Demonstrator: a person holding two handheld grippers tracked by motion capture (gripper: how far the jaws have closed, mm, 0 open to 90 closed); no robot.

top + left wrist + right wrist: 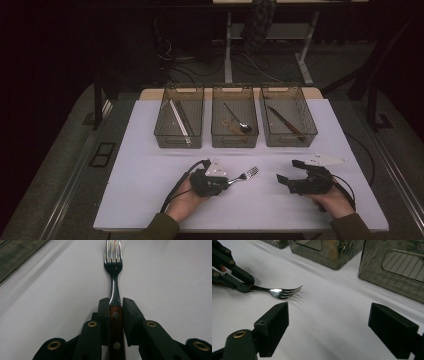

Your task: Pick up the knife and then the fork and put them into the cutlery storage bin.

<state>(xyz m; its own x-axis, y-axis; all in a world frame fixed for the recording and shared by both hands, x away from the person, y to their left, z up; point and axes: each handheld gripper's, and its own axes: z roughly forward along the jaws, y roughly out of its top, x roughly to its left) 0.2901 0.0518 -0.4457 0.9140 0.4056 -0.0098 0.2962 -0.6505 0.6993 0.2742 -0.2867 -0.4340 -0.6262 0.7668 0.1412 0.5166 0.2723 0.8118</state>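
Fork [245, 175] in hand: from the high view, the left gripper [227, 181] clamps its handle low over the white table [150, 150], tines pointing up and right toward three mesh bins. The left bin [178, 117] holds what look like chopsticks, the middle bin [234, 117] a spoon [237, 120], the right bin [288, 117] a knife [285, 121]. None holds a fork, so which bin it belongs in cannot be told. The right gripper [286, 172] rests apart on the table, jaws spread, holding nothing.

Left gripper view: the jaws are closed tight on the wooden, riveted part of the fork [113, 270] handle, one pad on each side, with the steel neck and tines running straight out ahead over the tabletop. The grip looks centred and square, which should keep the fork from swinging; judged from this, a straight lift before any travel toward the bins would serve best, with the tines kept level so they clear a bin's rim.

Right gripper view: its own jaws stand wide open with bare table between them. Beyond, the fork [283, 292] sits at or just above the surface, its handle in the left gripper [249, 287], and the bins rise behind. Keeping the right gripper parked clear of the path seems wise.
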